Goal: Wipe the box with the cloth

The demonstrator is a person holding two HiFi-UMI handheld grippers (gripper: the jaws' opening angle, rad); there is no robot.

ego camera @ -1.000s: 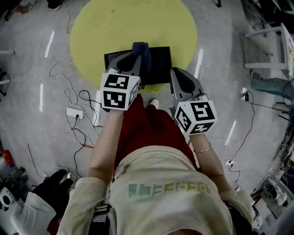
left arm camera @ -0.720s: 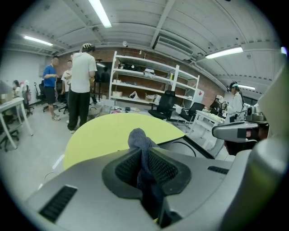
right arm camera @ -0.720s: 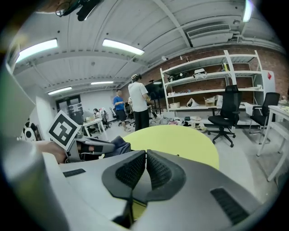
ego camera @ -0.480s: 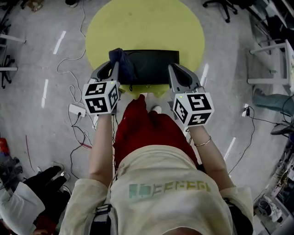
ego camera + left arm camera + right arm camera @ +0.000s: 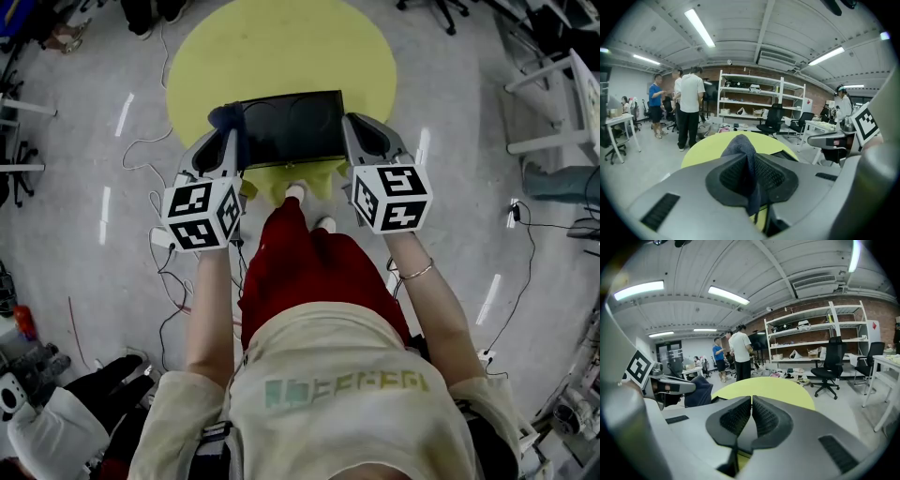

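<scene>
A black box (image 5: 286,127) lies on a round yellow table (image 5: 281,47), seen from above in the head view. My left gripper (image 5: 228,141) sits at the box's left end, shut on a dark blue cloth (image 5: 225,118). In the left gripper view the cloth (image 5: 740,143) bulges up between the closed jaws of that gripper (image 5: 750,165) and hangs below them. My right gripper (image 5: 354,139) is at the box's right end; the right gripper view shows this gripper (image 5: 751,405) shut with nothing in it, and the cloth (image 5: 699,393) off to the left.
Cables and a power strip (image 5: 155,234) lie on the floor to the left. A white table frame (image 5: 553,84) stands at the right. People (image 5: 689,105) stand beyond the yellow table, with shelves (image 5: 754,101) and office chairs (image 5: 829,366) behind.
The left gripper has carried the cloth leftward from the middle of the box to its left end. The right gripper stays beside the box's right end.
</scene>
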